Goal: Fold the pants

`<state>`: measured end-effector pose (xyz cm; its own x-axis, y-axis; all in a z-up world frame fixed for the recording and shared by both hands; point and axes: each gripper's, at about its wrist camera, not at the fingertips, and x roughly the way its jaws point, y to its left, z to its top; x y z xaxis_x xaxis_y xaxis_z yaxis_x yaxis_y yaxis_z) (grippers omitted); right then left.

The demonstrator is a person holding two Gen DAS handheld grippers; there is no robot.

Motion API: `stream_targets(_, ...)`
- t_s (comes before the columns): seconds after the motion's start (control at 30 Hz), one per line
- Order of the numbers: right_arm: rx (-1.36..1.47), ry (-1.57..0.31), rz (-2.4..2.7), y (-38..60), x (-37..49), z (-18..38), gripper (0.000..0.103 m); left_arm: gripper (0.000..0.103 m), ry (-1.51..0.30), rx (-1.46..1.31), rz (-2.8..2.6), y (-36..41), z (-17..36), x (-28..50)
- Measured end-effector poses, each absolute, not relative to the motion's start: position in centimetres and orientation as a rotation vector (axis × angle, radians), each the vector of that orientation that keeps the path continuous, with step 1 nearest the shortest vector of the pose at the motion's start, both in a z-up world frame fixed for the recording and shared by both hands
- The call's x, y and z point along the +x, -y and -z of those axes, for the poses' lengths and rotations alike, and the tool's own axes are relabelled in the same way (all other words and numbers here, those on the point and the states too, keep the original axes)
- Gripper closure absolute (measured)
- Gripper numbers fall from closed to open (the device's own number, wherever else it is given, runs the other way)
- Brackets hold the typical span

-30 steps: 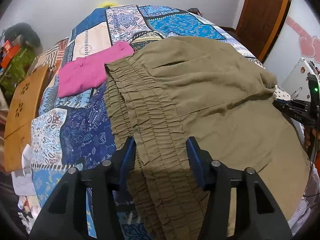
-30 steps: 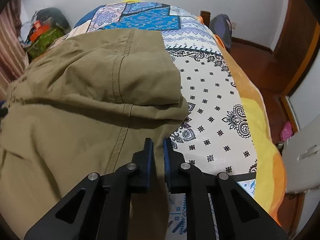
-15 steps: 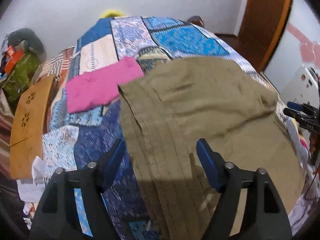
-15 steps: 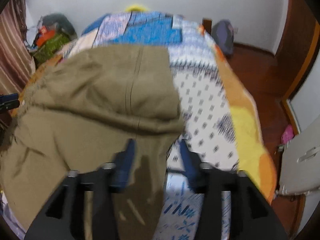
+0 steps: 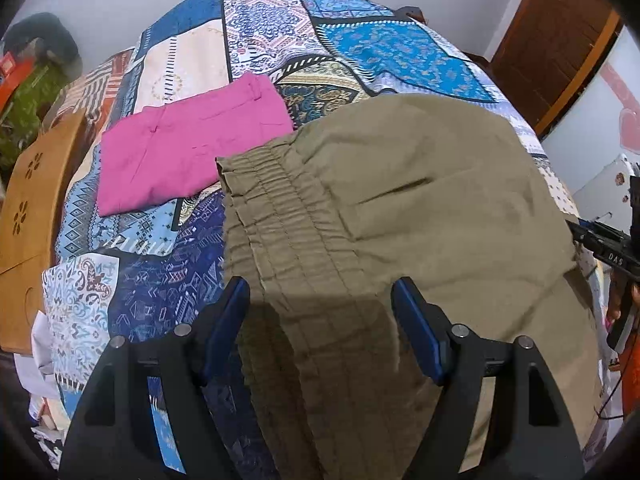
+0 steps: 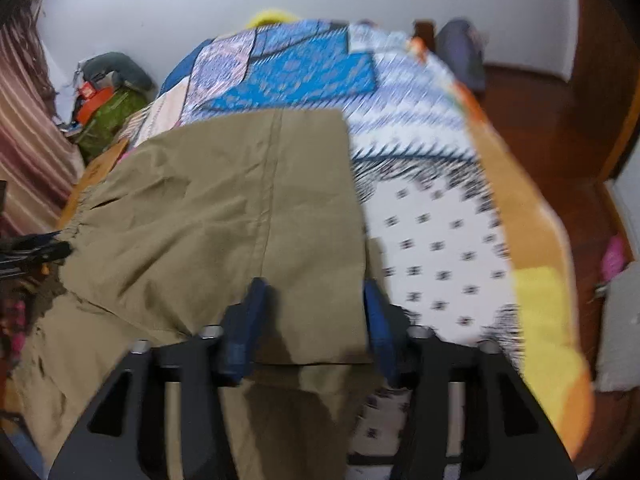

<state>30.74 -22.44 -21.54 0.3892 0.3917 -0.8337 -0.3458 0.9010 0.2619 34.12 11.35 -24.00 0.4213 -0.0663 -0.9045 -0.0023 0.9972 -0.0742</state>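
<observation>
Olive-green pants lie folded over on the patchwork bed cover, with the gathered elastic waistband toward the left. My left gripper is open and empty, raised above the waistband. In the right wrist view the pants show their folded leg end and a seam. My right gripper is open and empty, above the folded right edge of the pants. The right gripper also shows at the edge of the left wrist view.
Folded pink pants lie on the bed left of and behind the olive pants. A wooden board stands at the bed's left side. Bags sit in the far left corner. A wooden door stands at the right.
The right gripper, shut on the pants' edge a second ago, has opened and let go. Both grippers have opened wider and lifted back, and the top layer has settled flat.
</observation>
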Motion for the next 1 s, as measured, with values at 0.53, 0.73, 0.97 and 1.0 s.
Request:
stream_targets(0.53,-0.26,-1.035,-0.419,20.3,31.3,21.7,0.093,0.049,-1.112,0.031,0.005,-11.3,23.6,36.3)
stream_targets(0.73,-0.22,-0.981,-0.475,21.0,31.1,18.7,0.087,0.049,-1.055,-0.036,-0.004,-13.1,20.4,35.7)
stream_targets(0.97,-0.134,-0.91,-0.435,20.8,34.8,16.6,0.049,0.032,-1.067,-0.056,-0.035,-14.6,20.1,39.3)
stream_targets(1.0,-0.127,-0.908,-0.433,20.6,35.6,16.6,0.046,0.032,-1.074,-0.054,-0.035,-14.6,20.4,40.0)
